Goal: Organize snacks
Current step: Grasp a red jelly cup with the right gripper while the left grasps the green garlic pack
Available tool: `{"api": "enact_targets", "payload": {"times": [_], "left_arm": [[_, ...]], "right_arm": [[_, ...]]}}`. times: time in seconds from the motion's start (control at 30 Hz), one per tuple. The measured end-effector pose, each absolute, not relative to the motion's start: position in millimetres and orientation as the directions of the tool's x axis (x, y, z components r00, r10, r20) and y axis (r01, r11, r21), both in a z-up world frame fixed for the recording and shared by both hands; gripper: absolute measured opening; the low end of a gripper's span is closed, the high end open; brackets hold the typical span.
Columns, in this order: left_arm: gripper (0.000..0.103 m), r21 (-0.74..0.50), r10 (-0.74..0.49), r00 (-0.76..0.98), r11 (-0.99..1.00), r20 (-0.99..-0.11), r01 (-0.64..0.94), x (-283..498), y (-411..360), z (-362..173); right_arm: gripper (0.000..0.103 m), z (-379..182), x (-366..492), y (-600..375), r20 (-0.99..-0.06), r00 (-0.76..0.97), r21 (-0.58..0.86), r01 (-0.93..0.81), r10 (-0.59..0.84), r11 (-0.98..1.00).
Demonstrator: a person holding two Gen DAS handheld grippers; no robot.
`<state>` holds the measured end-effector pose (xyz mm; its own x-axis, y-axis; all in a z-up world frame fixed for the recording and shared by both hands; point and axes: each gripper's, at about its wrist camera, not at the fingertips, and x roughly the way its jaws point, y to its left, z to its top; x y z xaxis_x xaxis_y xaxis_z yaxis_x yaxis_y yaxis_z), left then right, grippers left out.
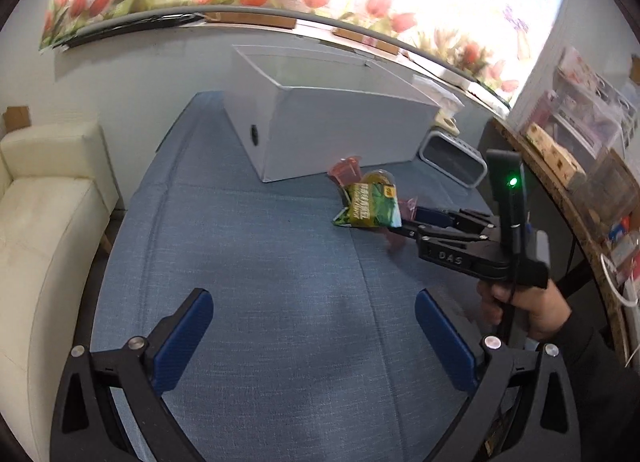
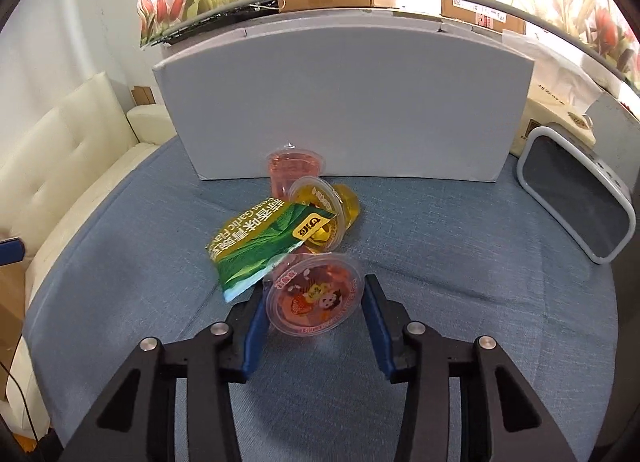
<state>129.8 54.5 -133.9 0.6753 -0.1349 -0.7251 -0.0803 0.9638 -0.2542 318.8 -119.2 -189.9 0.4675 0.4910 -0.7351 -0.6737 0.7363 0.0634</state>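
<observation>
1. Snacks sit in a small heap on the blue cloth surface [image 2: 460,262], just in front of the white box [image 2: 344,110]. Nearest item is a red jelly cup [image 2: 314,296] on its side, printed lid facing the right wrist camera.
2. Right gripper [image 2: 314,314]: jaws narrowed around the red jelly cup, one blue pad at its 9 o'clock, the other at its 3 o'clock. Left pad looks to touch the lid rim; a sliver of cloth seems to show at the right pad. Firm clamp not confirmed, so I log it as bracketing, not holding.
3. Left gripper [image 1: 314,336]: jaws wide apart, nothing between them, only cloth beneath. It hangs well apart from the heap, which lies toward 1 o'clock in its view.
4. Outward from the cup: green snack packet [image 2: 272,250] at its 11 o'clock, a corner overlapping the cup; yellow jelly cup [image 2: 320,214] at 12 o'clock, tipped over; second red cup [image 2: 294,170] further on at 12, touching the box front.
5. Beyond: white box open at the top; grey-framed device [image 2: 576,206] at 2 o'clock.
6. Step in hand, as I judge it: grasp of the first snack. Task barely begun; the box shows no snack inside as far as visible.
7. Next move calls for finishing the squeeze gently, since the thin plastic cup may deform or slip, then a lift clear of the packet corner, over the box wall.
</observation>
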Motion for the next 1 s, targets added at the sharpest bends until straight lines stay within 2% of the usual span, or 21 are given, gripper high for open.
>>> {"api": "enact_targets", "payload": {"times": [0.33, 0.6, 0.67, 1.0], "left_arm": [[0.103, -0.150, -0.101, 0.651, 0.988, -0.753, -0.021, 181, 25, -154], [0.103, -0.114, -0.108, 0.612, 0.993, -0.784, 0.030, 251, -17, -183], [0.103, -0.148, -0.142, 0.598, 0.988, -0.789, 0.039, 267, -21, -190], [0.102, -0.116, -0.083, 0.569, 0.993, -0.818, -0.023, 292, -21, -205]], "right_arm": [[0.048, -168, 275, -175, -0.713, 0.518, 0.039, -0.644, 0.472, 0.764], [0.048, -164, 238, -218, -0.730, 0.524, 0.035, -0.612, 0.439, 0.790], [0.048, -164, 231, -227, -0.725, 0.529, 0.041, -0.606, 0.441, 0.794], [0.048, -161, 218, -246, -0.705, 0.529, 0.087, -0.597, 0.472, 0.798]]}}
